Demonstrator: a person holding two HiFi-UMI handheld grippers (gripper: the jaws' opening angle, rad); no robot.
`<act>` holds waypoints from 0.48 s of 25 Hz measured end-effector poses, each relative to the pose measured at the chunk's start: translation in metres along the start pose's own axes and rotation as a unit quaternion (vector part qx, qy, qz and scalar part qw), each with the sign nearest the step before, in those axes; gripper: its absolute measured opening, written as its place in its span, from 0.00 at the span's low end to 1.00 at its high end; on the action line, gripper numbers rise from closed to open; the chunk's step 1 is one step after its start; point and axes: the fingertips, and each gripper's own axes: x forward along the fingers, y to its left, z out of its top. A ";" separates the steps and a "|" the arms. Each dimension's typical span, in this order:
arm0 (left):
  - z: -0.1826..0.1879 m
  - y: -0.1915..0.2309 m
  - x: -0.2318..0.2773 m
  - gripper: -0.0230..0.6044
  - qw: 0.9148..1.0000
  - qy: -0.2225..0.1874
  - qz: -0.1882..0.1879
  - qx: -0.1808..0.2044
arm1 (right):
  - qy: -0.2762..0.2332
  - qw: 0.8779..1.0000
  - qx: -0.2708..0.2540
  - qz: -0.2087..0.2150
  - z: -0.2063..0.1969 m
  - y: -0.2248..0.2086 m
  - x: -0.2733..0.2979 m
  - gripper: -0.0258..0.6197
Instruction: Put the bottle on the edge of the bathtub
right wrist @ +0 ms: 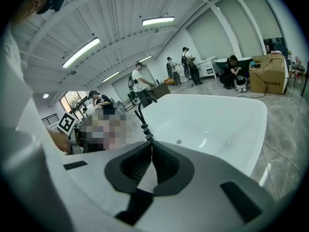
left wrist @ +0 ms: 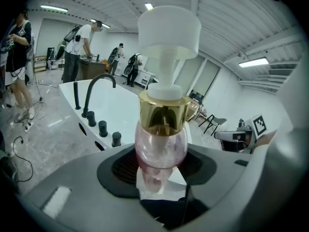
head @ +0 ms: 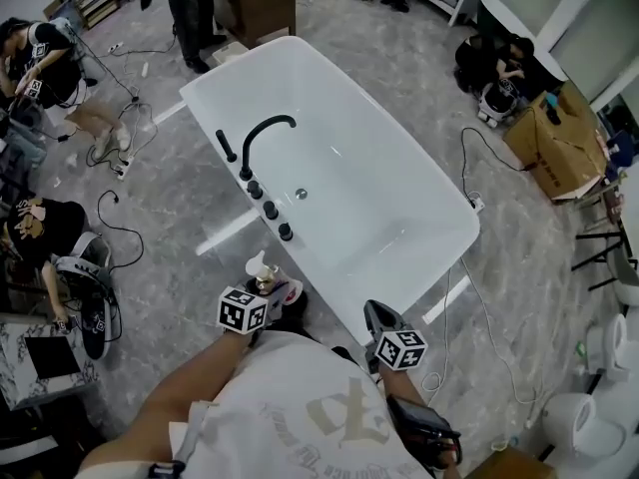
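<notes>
A pink bottle (left wrist: 161,146) with a gold collar and a white pump top stands upright between the jaws of my left gripper (left wrist: 161,167), which is shut on its round body. In the head view the bottle (head: 264,277) and left gripper (head: 270,291) hang just off the near left end of the white bathtub (head: 469,230), over the floor beside its rim. My right gripper (head: 377,319) is below the tub's near corner. Its jaws (right wrist: 150,149) are shut with nothing between them and point toward the tub's basin (right wrist: 217,124).
A black curved faucet (head: 262,136) and a row of black knobs (head: 270,210) stand on the tub's left rim. Cables (head: 469,297) trail over the grey floor. A cardboard box (head: 554,143) and toilets (head: 584,417) are at the right; people sit and stand around the room.
</notes>
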 end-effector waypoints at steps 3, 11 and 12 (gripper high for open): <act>0.006 0.004 0.008 0.39 1.000 0.003 -0.002 0.012 | -0.003 1.000 0.005 -0.008 0.002 -0.003 0.003 0.05; 0.021 0.023 0.025 0.39 0.999 0.020 -0.008 0.039 | -0.012 1.000 0.015 -0.025 0.010 -0.005 0.018 0.05; 0.023 0.027 0.028 0.39 0.999 0.021 -0.008 0.042 | -0.013 0.999 0.015 -0.026 0.012 -0.005 0.021 0.05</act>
